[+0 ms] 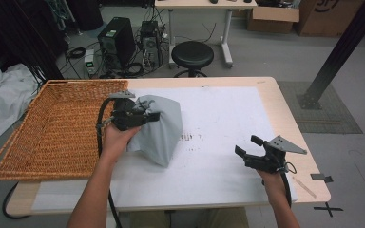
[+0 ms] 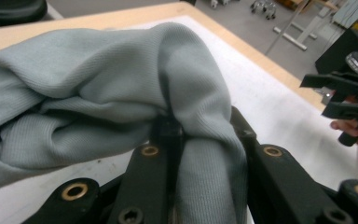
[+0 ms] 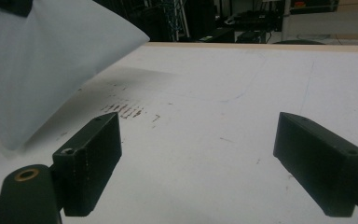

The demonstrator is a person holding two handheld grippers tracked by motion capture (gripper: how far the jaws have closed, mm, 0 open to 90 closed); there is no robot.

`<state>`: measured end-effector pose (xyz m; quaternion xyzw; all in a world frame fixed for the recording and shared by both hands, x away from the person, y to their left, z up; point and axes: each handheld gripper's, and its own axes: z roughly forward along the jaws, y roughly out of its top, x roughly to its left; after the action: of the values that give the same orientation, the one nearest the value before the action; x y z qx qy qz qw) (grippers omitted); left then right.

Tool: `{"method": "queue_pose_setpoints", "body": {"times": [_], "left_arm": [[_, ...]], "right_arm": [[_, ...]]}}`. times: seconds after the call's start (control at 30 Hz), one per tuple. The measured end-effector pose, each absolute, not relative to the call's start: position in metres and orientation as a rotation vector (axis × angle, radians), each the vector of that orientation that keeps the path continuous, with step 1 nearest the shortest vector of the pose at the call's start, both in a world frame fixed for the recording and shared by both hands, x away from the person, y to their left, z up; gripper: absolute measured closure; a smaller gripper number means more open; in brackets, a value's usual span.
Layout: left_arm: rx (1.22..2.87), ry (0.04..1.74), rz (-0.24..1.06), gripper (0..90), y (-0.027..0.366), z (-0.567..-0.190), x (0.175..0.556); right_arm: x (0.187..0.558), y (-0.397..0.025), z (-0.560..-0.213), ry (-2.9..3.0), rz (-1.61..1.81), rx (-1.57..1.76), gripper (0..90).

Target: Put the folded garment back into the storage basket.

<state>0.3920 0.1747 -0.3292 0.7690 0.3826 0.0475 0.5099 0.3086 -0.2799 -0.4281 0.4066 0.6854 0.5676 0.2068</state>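
Left tool (image 1: 145,115) clamped on grey cloth (image 1: 161,128), bunched fabric pinched between jaws, cloth lifted at tabletop (image 1: 228,123) centre-left, its low corner hanging near the white sheet. Wicker tray (image 1: 57,133) at 9 o'clock of cloth. Right tool (image 1: 248,145) at 4 o'clock, jaws wide, holding nothing.

Our left forearm enters from the bottom, angled up and forward; left hand (image 1: 115,138) wrapped around the left gripper (image 1: 145,115), jaws clamped together on grey cloth (image 1: 161,130), held raised. Our right forearm enters at lower right; right hand (image 1: 272,179) grips the right gripper (image 1: 245,146), jaws wide apart, pointing left, low over the tabletop (image 1: 228,118).
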Motion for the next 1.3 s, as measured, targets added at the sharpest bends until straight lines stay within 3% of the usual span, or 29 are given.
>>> {"method": "queue_pose_setpoints", "body": {"times": [0.4, 0.8, 1.3], "left_arm": [[1.835, 0.893, 0.15, 74.3, 0.202, -0.292, 0.389], [1.79, 0.936, 0.21, 74.2, 0.261, -0.257, 0.387], [1.708, 1.076, 0.276, 74.1, 0.341, -0.258, 0.381]], "right_arm": [[0.309, -0.281, -0.427, 1.909, 1.577, 1.134, 14.5], [0.313, -0.277, -0.424, 1.907, 1.562, 1.145, 14.5], [0.316, -0.263, -0.42, 1.928, 1.545, 1.138, 14.6]]}}
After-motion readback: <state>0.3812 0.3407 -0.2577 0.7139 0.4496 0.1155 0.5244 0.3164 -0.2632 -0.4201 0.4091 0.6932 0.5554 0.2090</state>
